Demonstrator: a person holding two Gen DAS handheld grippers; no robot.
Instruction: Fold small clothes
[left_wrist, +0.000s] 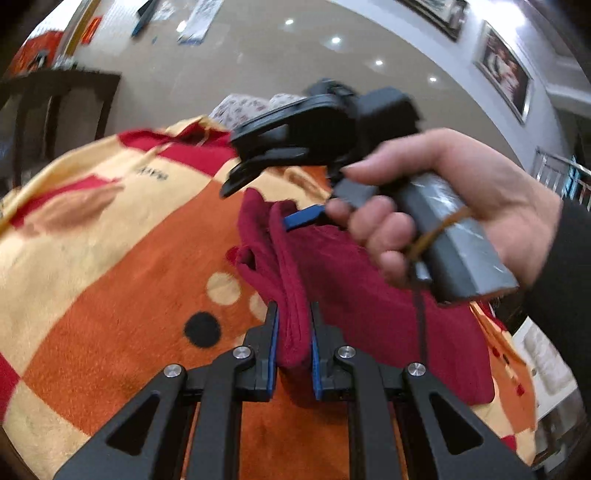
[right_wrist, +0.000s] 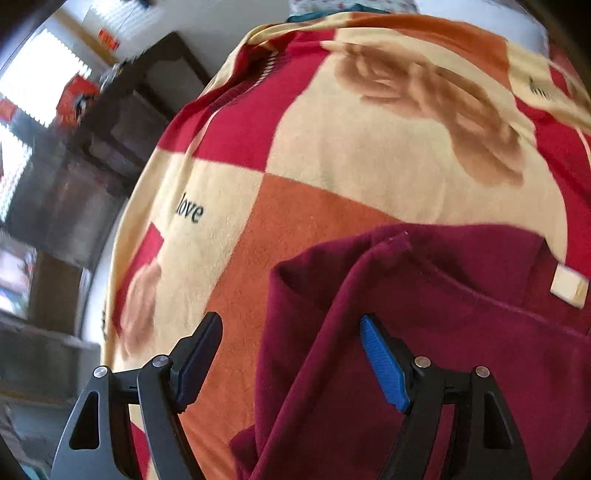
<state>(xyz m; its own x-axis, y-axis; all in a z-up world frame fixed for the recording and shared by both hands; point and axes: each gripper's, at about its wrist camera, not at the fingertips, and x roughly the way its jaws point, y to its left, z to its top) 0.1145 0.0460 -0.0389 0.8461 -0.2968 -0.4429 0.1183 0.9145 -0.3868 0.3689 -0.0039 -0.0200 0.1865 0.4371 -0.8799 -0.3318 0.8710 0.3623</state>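
Left gripper (left_wrist: 293, 332) low in the left wrist view, black arms and blue pads. Fingers (left_wrist: 272, 347) pinched shut on a bunched fold of the dark red cloth (left_wrist: 369, 295). Fold squeezed between the two pads and standing up in a ridge. Rest of the cloth spread to the right, lying on the blanket (left_wrist: 110, 258).

Blanket soft and fuzzy, with big squares of orange, cream and red. Pale dots and one black dot (left_wrist: 202, 329) just left of the gripper. Brown flower shapes and the word "love" (right_wrist: 190, 211) on it in the right wrist view.

Right gripper (right_wrist: 291, 354) seen from its own camera with fingers (right_wrist: 384, 365) spread wide apart, holding nothing. Left pad over the orange square, right pad over the red cloth (right_wrist: 406, 314). Cannot tell if the pads touch the cloth. Edge of the cloth curled up into a fold between and beyond the pads.

Same right gripper (left_wrist: 295, 147) in the left wrist view, above the far end of the cloth. Right hand (left_wrist: 443, 206) wrapped around its gray handle. Black sleeve at the wrist.

Dark wooden furniture (right_wrist: 122, 110) to the left. Framed picture (left_wrist: 506, 70) on the wall to the right.
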